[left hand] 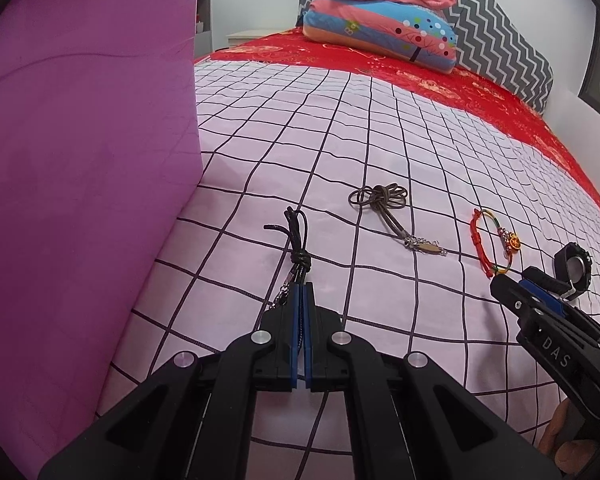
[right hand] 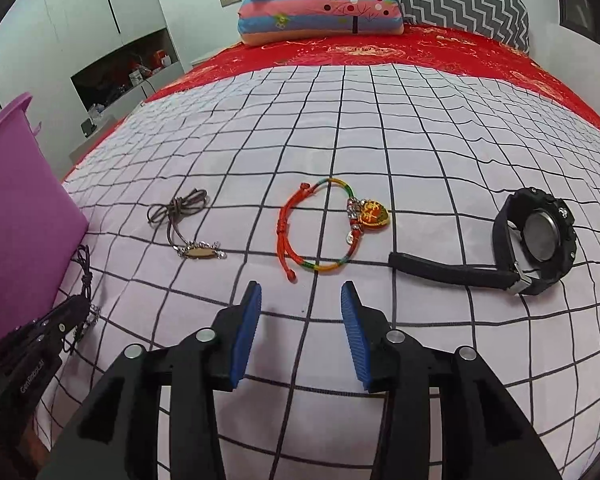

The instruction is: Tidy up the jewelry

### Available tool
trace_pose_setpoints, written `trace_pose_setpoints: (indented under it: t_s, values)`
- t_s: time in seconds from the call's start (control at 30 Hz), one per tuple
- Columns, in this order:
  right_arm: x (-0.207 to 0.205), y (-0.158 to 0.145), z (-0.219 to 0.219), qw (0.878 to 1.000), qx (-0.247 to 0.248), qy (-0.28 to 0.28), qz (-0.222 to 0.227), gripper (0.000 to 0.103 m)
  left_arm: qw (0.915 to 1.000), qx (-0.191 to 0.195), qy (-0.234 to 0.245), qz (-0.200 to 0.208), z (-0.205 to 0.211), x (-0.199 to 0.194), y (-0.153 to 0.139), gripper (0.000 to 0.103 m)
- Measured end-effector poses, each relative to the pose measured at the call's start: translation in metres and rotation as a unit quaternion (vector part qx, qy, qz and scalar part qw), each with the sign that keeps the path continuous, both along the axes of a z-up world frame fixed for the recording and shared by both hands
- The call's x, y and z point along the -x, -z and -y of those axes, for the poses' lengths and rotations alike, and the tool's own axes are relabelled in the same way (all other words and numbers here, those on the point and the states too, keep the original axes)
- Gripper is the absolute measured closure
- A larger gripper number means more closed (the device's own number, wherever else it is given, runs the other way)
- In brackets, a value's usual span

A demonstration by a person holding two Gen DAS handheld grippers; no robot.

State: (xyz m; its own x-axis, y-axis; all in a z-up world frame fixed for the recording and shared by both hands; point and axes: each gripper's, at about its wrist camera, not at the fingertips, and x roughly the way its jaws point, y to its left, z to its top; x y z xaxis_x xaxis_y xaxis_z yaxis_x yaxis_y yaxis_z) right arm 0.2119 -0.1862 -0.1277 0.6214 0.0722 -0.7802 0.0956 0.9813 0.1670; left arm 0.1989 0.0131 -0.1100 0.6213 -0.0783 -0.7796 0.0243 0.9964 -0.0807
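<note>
My left gripper is shut on a black cord necklace that lies on the checked bedspread beside the purple bin. A brown cord necklace with an oval pendant lies ahead to the right; it also shows in the right wrist view. A red and multicoloured string bracelet with a gold charm lies just ahead of my open, empty right gripper. A black wristwatch lies to the right. The left gripper and black necklace show at the left of the right wrist view.
The checked bedspread covers the bed, with a red sheet beyond it. Stacked pillows and a folded pink quilt sit at the head. A shelf niche with clutter is in the left wall.
</note>
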Motion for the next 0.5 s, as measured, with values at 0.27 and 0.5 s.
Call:
trace_pose_setpoints:
  t_s: [0.27,0.5]
  values:
    - [-0.014,0.010,-0.002,1.000,0.026,0.009,-0.014,0.064,0.9999,0.010,0.004,0.002,0.002,-0.002,0.001,0.101]
    - [-0.027,0.012,-0.001,0.999,0.033,0.014,-0.014,0.055,0.9998,0.019,0.003,0.004,0.000,-0.004,0.002,0.101]
